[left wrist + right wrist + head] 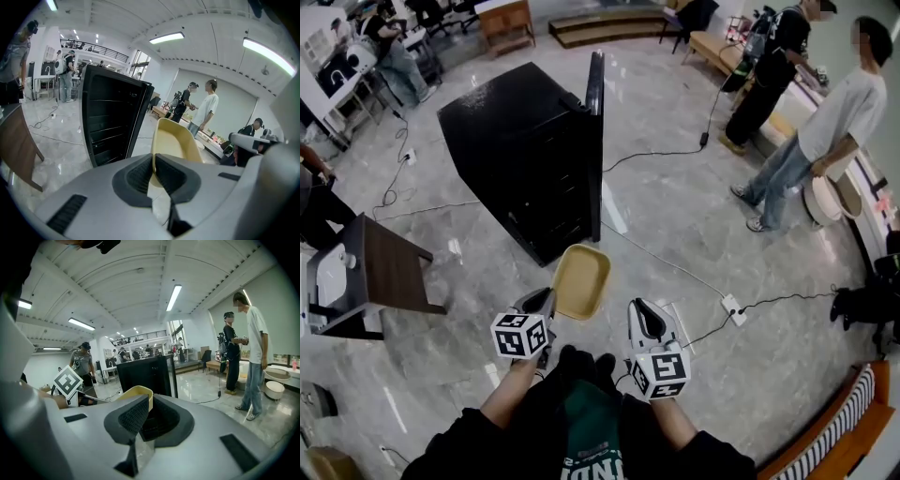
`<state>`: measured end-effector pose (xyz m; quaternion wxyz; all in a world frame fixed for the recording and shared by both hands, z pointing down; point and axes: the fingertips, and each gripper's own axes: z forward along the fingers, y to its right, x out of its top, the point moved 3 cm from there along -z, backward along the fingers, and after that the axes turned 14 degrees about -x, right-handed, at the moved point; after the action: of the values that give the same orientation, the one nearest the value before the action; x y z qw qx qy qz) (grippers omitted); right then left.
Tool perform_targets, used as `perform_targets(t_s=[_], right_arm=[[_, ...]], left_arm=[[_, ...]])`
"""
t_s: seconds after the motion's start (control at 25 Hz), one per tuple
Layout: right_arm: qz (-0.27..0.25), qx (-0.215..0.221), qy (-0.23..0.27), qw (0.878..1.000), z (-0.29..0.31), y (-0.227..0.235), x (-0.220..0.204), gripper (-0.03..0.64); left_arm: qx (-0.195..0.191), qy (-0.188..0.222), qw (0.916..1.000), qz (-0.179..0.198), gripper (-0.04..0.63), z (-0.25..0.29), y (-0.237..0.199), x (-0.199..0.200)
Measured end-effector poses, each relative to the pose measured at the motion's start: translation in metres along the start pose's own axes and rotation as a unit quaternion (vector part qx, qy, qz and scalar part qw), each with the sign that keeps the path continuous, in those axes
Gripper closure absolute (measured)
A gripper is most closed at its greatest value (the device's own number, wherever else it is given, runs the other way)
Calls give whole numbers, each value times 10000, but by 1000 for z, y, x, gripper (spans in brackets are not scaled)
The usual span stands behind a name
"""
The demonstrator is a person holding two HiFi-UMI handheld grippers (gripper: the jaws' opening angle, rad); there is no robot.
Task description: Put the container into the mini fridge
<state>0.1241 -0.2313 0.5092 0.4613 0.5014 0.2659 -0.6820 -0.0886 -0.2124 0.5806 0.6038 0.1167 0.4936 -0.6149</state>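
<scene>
A shallow yellow container [581,279] hangs above the floor, and my left gripper [546,307] is shut on its near left rim. The left gripper view has the container [176,140] rising past the jaws of that gripper [153,174], which pinch its edge. The black mini fridge [520,150] stands just beyond, its door [595,141] swung open and shelves [108,117] showing. My right gripper [649,322] hovers open to the right of the container, holding nothing. In the right gripper view that gripper [151,420] is in the foreground, with the container [136,392] and fridge [145,373] past it.
A small dark table [384,267] stands at the left. A white power strip [733,307] and cables lie on the marble floor to the right. Two people [834,131] stand at the far right, and a striped seat [848,422] sits at the lower right.
</scene>
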Motion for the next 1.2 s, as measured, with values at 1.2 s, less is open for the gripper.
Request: perform_targets(t_s=[1.2], right_arm=[[-666, 749, -70, 9949, 171, -36, 82, 578]], left_arm=[[524, 501, 9943, -787, 567, 56, -138, 101]])
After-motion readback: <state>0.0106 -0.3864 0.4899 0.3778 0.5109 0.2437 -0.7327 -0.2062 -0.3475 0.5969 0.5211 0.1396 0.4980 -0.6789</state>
